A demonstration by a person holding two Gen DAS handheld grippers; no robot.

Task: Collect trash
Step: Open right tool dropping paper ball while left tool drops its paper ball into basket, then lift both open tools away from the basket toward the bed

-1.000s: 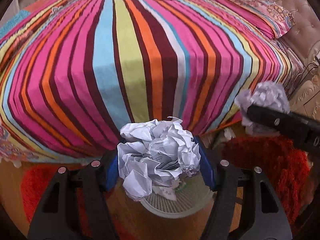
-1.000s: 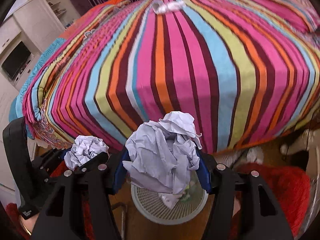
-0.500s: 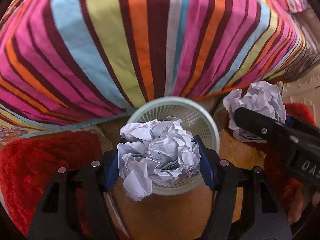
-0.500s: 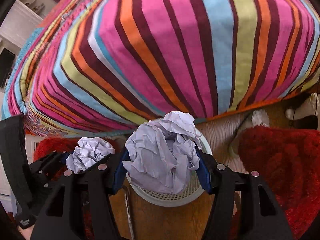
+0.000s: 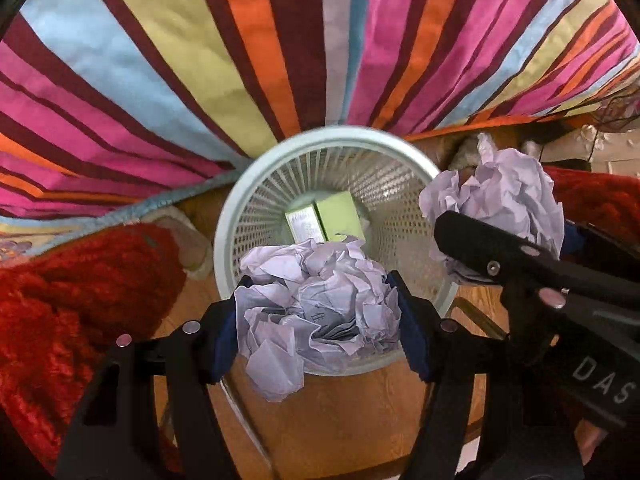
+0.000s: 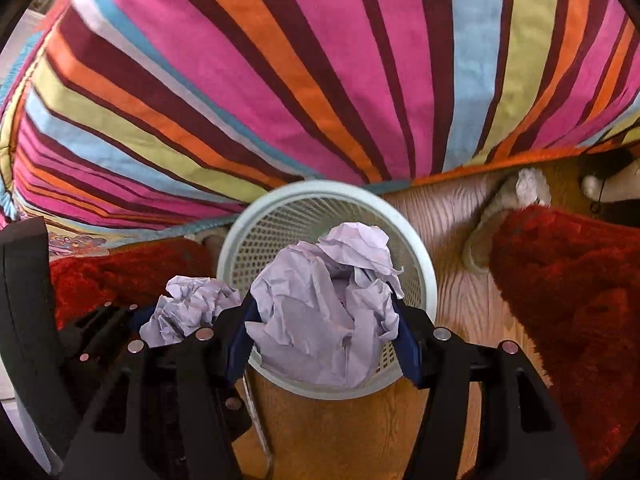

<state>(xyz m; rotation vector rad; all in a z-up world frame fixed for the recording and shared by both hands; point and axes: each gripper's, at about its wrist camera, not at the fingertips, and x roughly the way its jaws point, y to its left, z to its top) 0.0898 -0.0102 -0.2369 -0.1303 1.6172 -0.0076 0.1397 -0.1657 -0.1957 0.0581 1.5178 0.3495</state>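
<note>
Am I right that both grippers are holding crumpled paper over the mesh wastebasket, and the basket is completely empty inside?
Not quite. Both the left gripper and the right gripper do hold crumpled paper over the mesh wastebasket, but it is not empty: the left wrist view shows a green box lying at its bottom.

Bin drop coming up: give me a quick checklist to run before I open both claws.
1. Left claw grips its paper ball: ok.
2. Right claw grips its paper ball: ok.
3. Bin upright with its mouth unobstructed: ok.
4. Left ball over the bin's mouth: ok, near the front rim.
5. Right ball over the mouth: ok in the right wrist view; in the left wrist view it overlaps the rim, so cannot tell.
6. Room in the bin: ok, only a green box shows at the bottom.
</note>
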